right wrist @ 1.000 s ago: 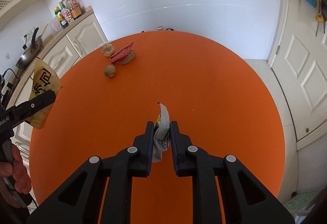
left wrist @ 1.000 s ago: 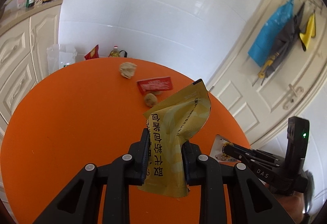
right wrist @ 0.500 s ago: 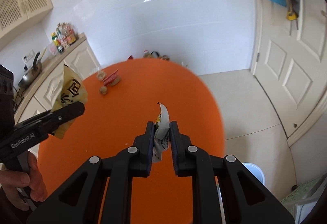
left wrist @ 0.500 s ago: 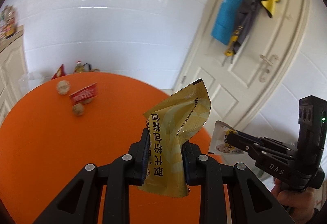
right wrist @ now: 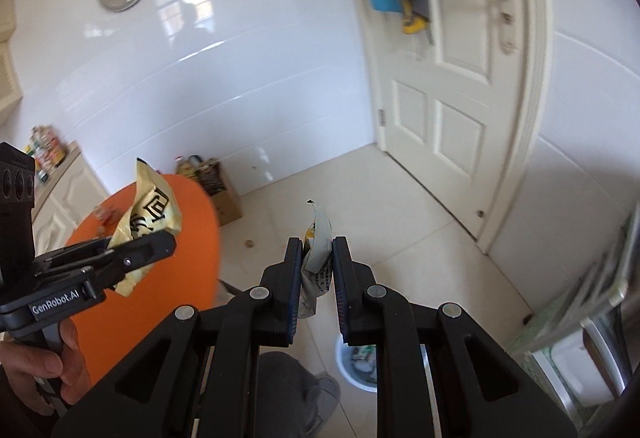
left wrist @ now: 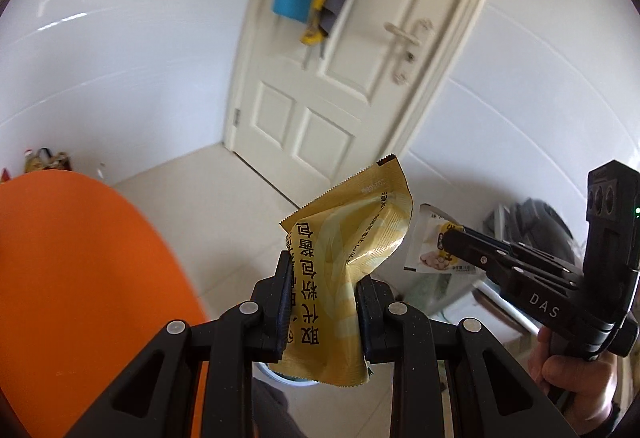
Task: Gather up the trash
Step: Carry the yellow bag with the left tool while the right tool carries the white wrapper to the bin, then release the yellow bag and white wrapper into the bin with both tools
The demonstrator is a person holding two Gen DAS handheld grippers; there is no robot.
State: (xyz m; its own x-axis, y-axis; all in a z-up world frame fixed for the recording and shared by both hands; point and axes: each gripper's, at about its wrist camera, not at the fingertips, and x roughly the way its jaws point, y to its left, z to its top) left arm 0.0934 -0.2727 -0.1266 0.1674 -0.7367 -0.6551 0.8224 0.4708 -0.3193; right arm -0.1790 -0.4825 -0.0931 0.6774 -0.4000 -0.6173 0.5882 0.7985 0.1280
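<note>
Two black two-finger grippers each carry a piece of trash clear of the desk. Clamped in the left gripper [left wrist: 322, 302] is a crumpled yellow foil snack wrapper [left wrist: 344, 278] with dark printed characters, its serrated top edge standing up above the fingertips and its lower edge hanging below them. The right gripper [right wrist: 316, 270] is pinched nearly closed on a thin, folded white-and-grey plastic wrapper [right wrist: 318, 258], whose torn tip pokes up between the pads. In each wrist view the other gripper shows at the edge, held by a bare hand [right wrist: 48, 354].

Below the right gripper, on the pale tiled floor [right wrist: 400, 222], sits a small round white bin [right wrist: 356, 366] with some litter already in it; part of its rim also shows under the yellow wrapper in the left view. The round orange desk [left wrist: 80, 278] lies off to the left. A cream panelled door [left wrist: 320, 110] stands ahead, with blue and grey garments hanging on it, and a cardboard box [right wrist: 224, 198] rests by the white wall.
</note>
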